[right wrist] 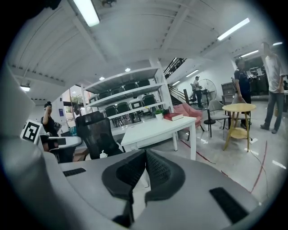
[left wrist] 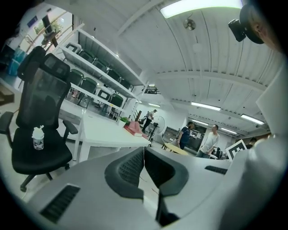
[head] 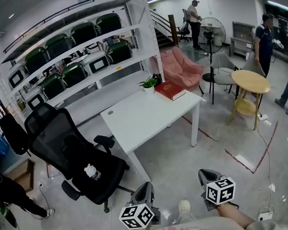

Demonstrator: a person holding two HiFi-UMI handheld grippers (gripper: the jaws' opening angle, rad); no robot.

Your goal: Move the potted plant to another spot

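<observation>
While I look down in the head view, the potted plant point(head: 148, 83) stands at the white table's point(head: 134, 122) far edge, just beside a red book point(head: 169, 90), well apart from my left gripper point(head: 144, 186) and right gripper point(head: 206, 173). In the left gripper view, my jaws meet with nothing between them. In the right gripper view, they are likewise closed and empty.

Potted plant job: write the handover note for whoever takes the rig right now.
Left gripper: jaws shut, empty.
Right gripper: jaws shut, empty. Both are held low, well short of the white table.
Potted plant: upright at the table's far end, next to the red book.
Done: nothing; plant untouched.
Left: walk up, open the jaws, grip the pot, lift, set it down at another spot.
</observation>
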